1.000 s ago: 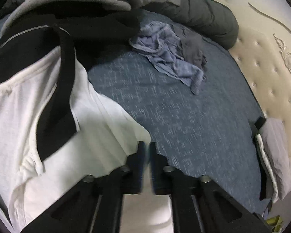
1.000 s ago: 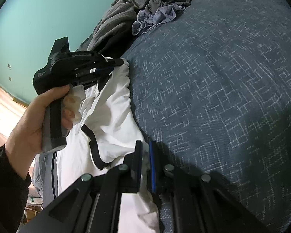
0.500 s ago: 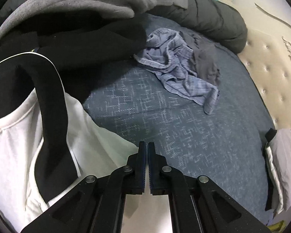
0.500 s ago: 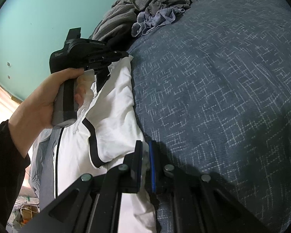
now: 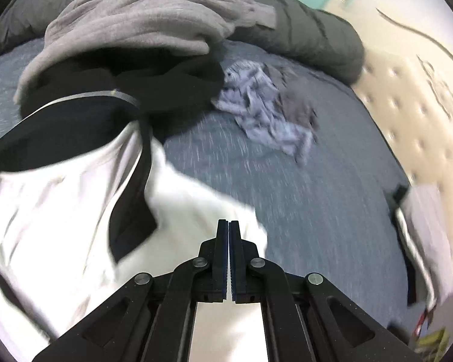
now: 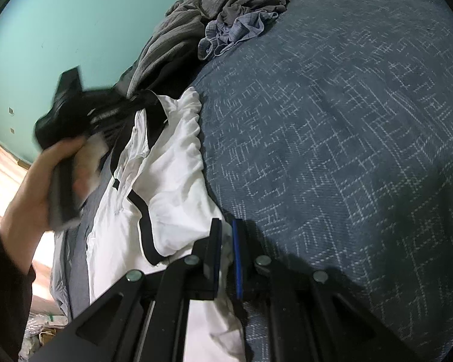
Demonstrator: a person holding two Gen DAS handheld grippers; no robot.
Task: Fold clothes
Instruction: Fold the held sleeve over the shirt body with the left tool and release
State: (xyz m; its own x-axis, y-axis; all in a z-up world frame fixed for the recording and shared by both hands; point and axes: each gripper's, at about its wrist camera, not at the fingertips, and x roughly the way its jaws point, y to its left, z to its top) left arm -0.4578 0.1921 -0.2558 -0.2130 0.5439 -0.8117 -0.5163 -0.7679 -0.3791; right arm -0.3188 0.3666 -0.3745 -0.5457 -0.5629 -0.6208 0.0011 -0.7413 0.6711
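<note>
A white shirt (image 5: 60, 211) with black trim (image 5: 130, 211) lies on the blue bed cover (image 5: 302, 211). My left gripper (image 5: 228, 223) is shut at the shirt's near corner, and the white cloth runs under and between its fingers. In the right wrist view the shirt (image 6: 172, 175) stretches along the bed's left side. A hand (image 6: 39, 187) holds the blurred left gripper by the shirt's black collar (image 6: 151, 105). My right gripper (image 6: 226, 223) is shut on a fold of the shirt's lower edge, with white cloth bunched between its pads.
A pile lies beyond the shirt: a grey garment (image 5: 136, 24), a black one (image 5: 166, 90), a blue checked cloth (image 5: 262, 114) and a dark duvet (image 5: 317, 36). A cream tufted headboard (image 5: 422, 105) and folded items (image 5: 422, 235) are at the right. A teal wall (image 6: 75, 30) stands left.
The left hand and its gripper shifted left and are now blurred in motion. The shirt's collar end has spread out more on the bed. The right gripper kept still.
</note>
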